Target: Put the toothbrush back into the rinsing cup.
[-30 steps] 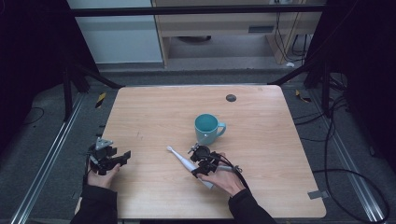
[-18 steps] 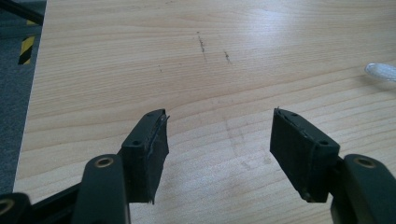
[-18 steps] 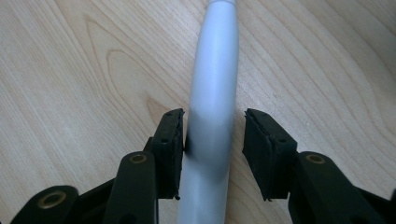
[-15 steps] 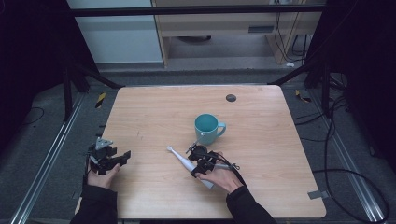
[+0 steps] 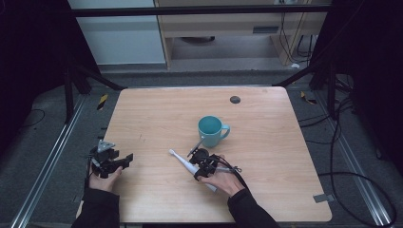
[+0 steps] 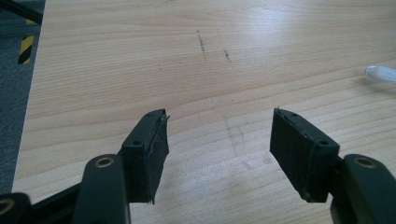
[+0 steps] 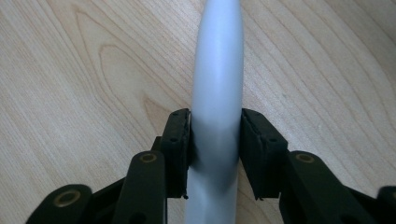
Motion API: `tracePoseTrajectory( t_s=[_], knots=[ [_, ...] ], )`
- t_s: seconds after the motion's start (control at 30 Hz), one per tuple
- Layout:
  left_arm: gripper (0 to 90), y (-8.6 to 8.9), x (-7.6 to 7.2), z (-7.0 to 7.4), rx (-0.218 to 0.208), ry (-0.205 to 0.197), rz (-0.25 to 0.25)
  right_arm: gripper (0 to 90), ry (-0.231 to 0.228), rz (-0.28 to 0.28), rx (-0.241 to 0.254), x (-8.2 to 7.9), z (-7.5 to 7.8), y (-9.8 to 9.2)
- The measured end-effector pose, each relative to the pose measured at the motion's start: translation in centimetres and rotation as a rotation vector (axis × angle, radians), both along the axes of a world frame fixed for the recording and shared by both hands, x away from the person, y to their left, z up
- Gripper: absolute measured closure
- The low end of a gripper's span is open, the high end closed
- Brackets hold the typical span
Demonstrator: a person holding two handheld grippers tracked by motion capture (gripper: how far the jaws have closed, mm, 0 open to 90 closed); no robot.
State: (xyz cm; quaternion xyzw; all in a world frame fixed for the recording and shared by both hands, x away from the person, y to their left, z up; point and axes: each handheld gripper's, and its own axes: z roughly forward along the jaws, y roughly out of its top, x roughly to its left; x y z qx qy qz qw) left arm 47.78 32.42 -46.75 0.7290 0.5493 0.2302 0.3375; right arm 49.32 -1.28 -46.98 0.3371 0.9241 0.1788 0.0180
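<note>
A white electric toothbrush [image 5: 179, 160] lies flat on the wooden table [image 5: 285, 156], its head pointing up-left. My right gripper [image 5: 198, 167] sits over its handle. In the right gripper view, both pads press on the toothbrush [image 7: 218, 84], and the right gripper [image 7: 215, 144] has just been closing on it. A teal mug [image 5: 211, 130] stands upright just beyond that hand. My left gripper [image 5: 124, 159] rests near the table's left edge. The left gripper [image 6: 217, 149] is open with bare wood between its jaws, and the toothbrush head [image 6: 380, 73] lies far off to its right.
A small dark round disc [image 5: 235, 99] sits near the table's far edge. Black cables trail over the floor to the right of the table. Metal rails run along both sides of it.
The right hand has settled slightly over the toothbrush handle. The left hand, the mug and the toothbrush have not moved.
</note>
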Motion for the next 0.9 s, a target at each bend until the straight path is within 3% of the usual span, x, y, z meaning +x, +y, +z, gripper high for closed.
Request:
tracePoseTrajectory(
  t_s=[0.4,0.57,0.9],
  knots=[
    [36.5,0.1,0.0,0.0,-0.003,0.000,0.000,66.2,0.000,-0.008,-0.043,-0.1,0.2,0.6],
    [36.5,0.1,0.0,0.0,-0.004,0.001,0.000,66.4,0.009,-0.005,-0.034,-0.1,0.3,0.5],
    [36.7,0.1,0.1,0.0,-0.004,0.003,0.004,66.4,-0.046,-0.013,0.094,-0.7,2.1,-0.6]
  ],
)
